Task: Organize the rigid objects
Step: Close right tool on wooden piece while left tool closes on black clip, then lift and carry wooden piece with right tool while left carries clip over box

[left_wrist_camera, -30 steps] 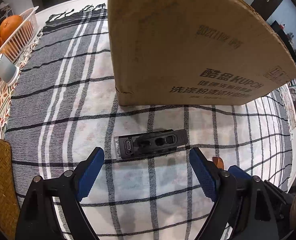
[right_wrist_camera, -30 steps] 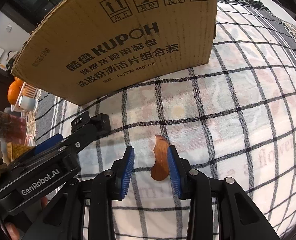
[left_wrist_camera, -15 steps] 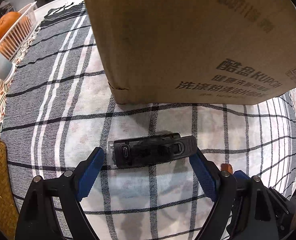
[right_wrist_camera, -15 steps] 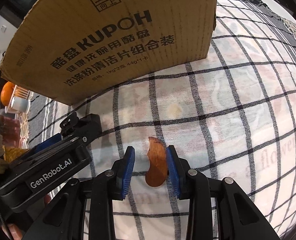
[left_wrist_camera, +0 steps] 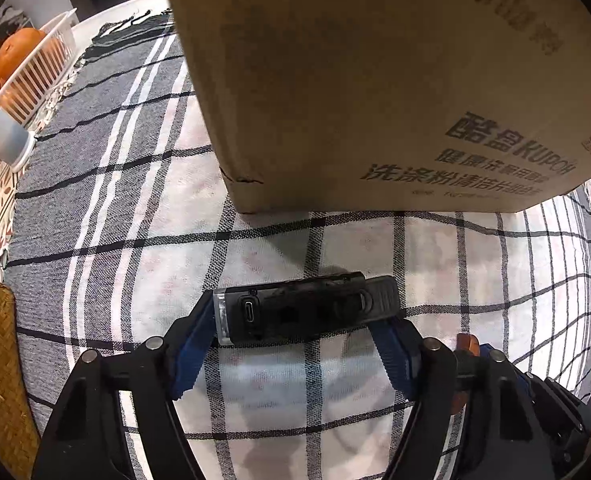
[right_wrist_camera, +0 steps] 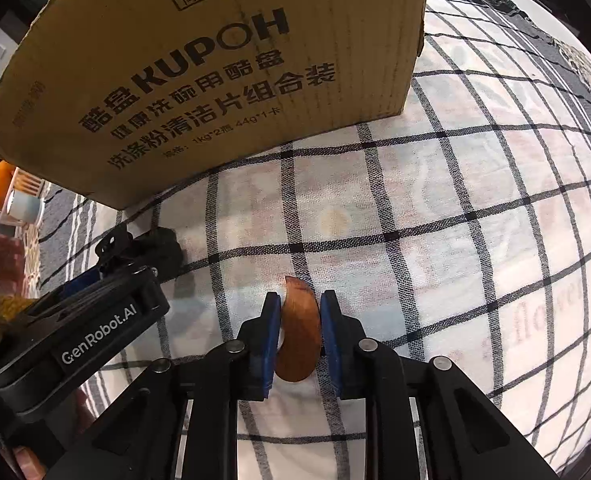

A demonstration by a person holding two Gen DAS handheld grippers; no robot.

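cardboard box (left_wrist_camera: 375, 80): the biggest thing on the table (left_wrist_camera: 107, 184); it stands at twelve o'clock from both claws, well above their tips; I judge it the likely place for the small things, so each load should be lifted straight up to clear its wall, then carried over and lowered in, not dropped

checked cloth (right_wrist_camera: 475, 220): it covers the table under everything; soft and loose, so a pad dragged low may snag it; I would close level and lift before travelling

left claw (left_wrist_camera: 295, 340): its blue pads sit against the two ends of the black device (left_wrist_camera: 307, 312), one at nine o'clock and one at three o'clock of it; the grip looks closed on it lengthwise, though how firm I cannot tell; a long thing held by its ends may swing, so keep the wrist level

black device: it lies crosswise between the left pads, its port end at nine o'clock, the box at its twelve o'clock and apart from it

right claw (right_wrist_camera: 299, 336): narrowed onto the brown wooden piece (right_wrist_camera: 299, 332); both pads appear to touch its flanks; squeeze no harder than needed, since the curved sides may slip forward

brown wooden piece: it stands between the right pads, its pointed tip poking out towards twelve o'clock, its rounded end at six o'clock; it looks to be at cloth level, not yet raised
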